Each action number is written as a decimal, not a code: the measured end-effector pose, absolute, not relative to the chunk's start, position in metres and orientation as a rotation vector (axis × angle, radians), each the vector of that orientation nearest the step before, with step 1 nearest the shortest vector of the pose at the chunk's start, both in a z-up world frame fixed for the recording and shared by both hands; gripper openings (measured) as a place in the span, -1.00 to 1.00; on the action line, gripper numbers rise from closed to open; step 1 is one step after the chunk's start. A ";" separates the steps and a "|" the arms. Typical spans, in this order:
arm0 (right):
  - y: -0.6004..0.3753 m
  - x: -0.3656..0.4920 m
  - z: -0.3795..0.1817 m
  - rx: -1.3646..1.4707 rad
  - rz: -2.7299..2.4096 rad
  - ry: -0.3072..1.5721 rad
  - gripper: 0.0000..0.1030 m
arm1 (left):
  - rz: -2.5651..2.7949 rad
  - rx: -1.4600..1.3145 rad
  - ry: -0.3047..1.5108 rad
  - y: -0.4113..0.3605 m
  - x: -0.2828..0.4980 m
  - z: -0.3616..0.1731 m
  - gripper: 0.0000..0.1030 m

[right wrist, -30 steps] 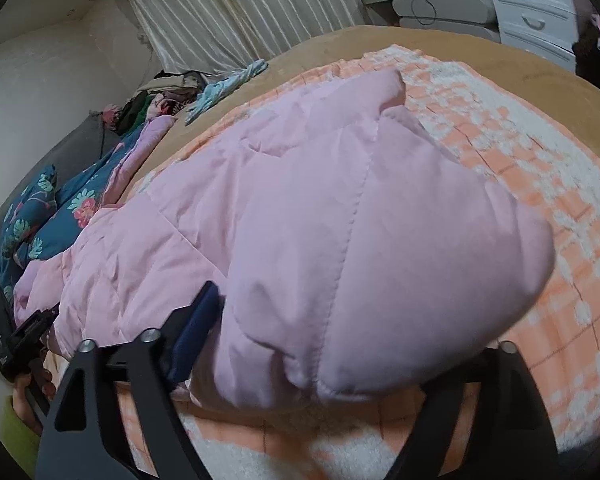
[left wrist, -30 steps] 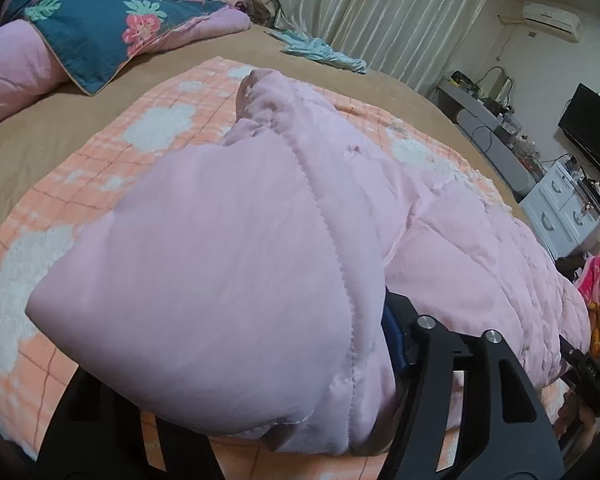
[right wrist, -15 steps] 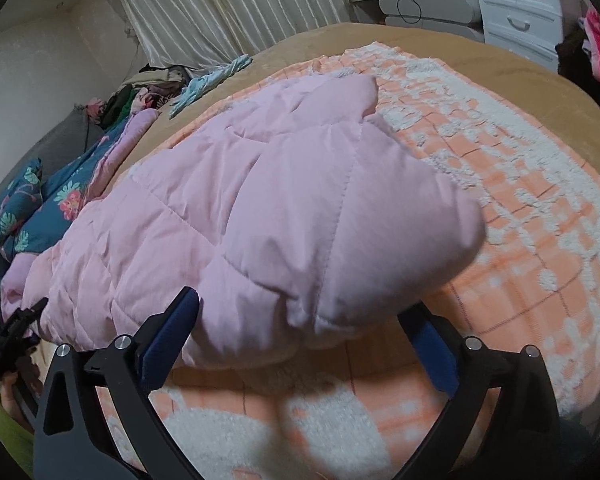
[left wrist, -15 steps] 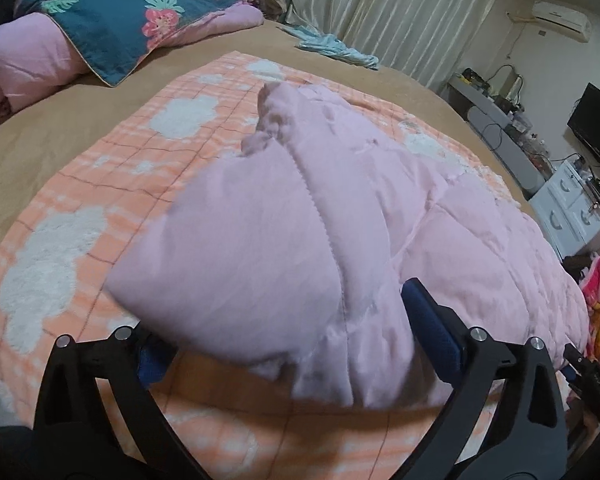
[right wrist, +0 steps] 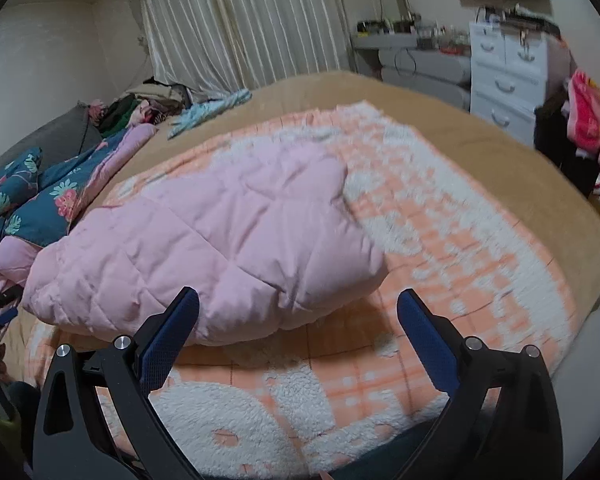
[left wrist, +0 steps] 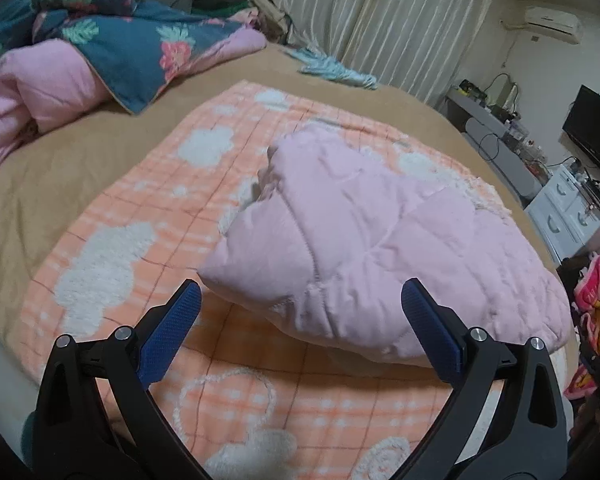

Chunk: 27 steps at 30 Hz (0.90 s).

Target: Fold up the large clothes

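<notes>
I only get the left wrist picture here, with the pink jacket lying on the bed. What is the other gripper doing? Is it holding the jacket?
Observer: No. The right gripper is open, with nothing between its fingers.
Operator: So where is the jacket from that side?
Observer: The pink jacket lies on the orange blanket just ahead of that gripper. Its rounded end points right, with only blanket beyond it.

Quilted pink jacket at frame centre: soft matt cloth, puffy, stitched seams. Beneath, fleecy orange-and-white blanket, nubbly pile. Matt black plastic on left gripper and right gripper, blue knurled pads, shiny metal screws.
</notes>
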State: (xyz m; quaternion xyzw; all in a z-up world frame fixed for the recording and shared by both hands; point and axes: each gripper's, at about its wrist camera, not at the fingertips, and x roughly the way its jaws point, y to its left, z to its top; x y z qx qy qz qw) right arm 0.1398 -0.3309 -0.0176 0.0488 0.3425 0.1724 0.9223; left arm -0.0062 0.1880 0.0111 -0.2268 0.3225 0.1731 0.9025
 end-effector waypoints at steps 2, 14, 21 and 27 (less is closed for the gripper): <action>-0.331 0.132 -0.006 0.089 0.358 0.675 0.91 | 0.351 -0.446 0.648 0.181 -0.012 0.022 0.82; -0.297 0.070 0.043 -0.024 0.470 0.527 0.92 | 0.257 -0.358 0.589 0.125 -0.026 0.058 0.82; -0.274 0.043 0.041 -0.038 0.496 0.508 0.92 | 0.170 -0.313 0.569 0.085 -0.028 0.057 0.82; -0.260 0.030 0.034 -0.034 0.511 0.498 0.92 | 0.121 -0.287 0.592 0.057 -0.024 0.044 0.82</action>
